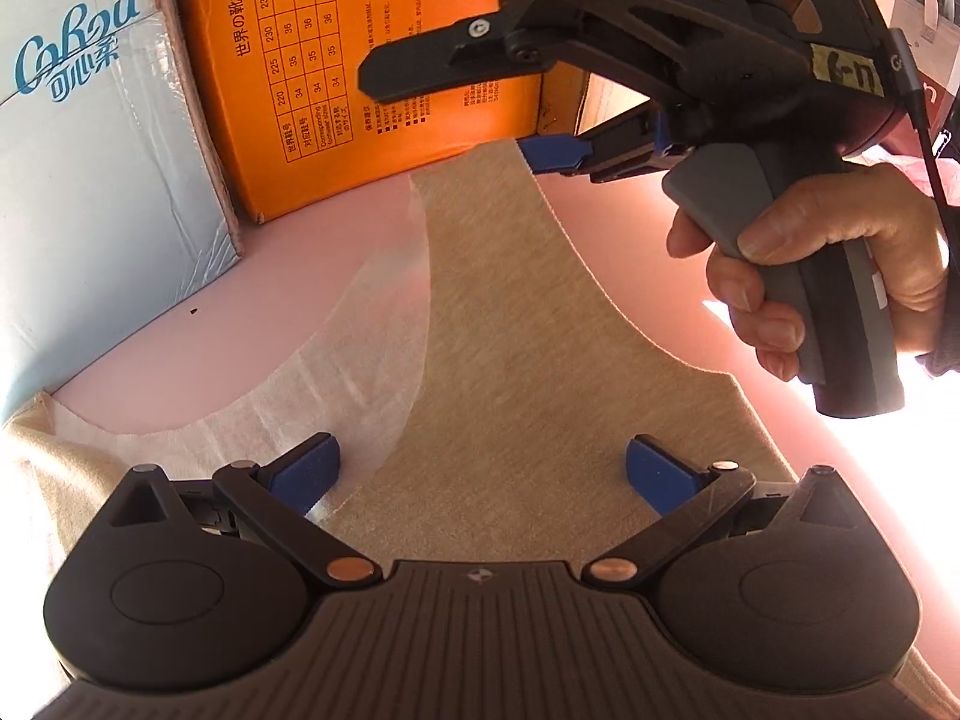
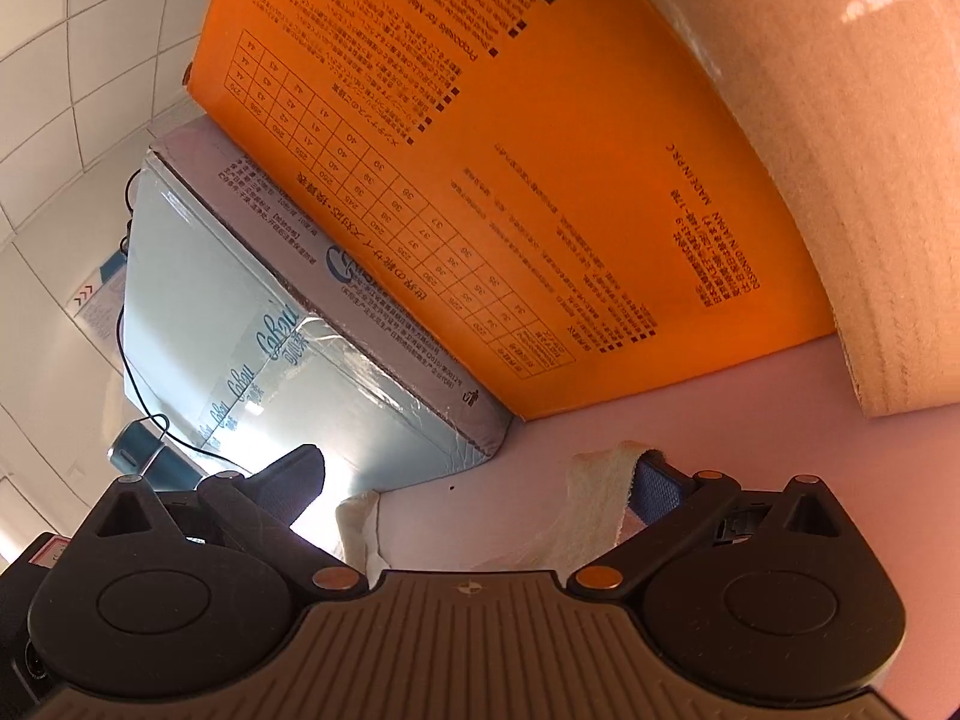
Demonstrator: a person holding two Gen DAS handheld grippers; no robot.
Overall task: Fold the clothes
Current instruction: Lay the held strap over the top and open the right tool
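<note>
The garment [image 1: 510, 360] is heathered beige, a fine fleck through the knit; its inner face [image 1: 288, 384] shows paler cream-white; the table surface [image 1: 288, 240] beneath is flat pale pink. The shoe box [image 1: 360, 60] is bright orange, printed with a black size grid and black text; the tissue carton [image 1: 90, 180] is light blue with teal lettering; the cardboard box [image 2: 870, 180] is plain tan. Both grippers are black with blue finger pads [image 1: 306, 474]; the wall tiles [image 2: 90, 60] are white.
</note>
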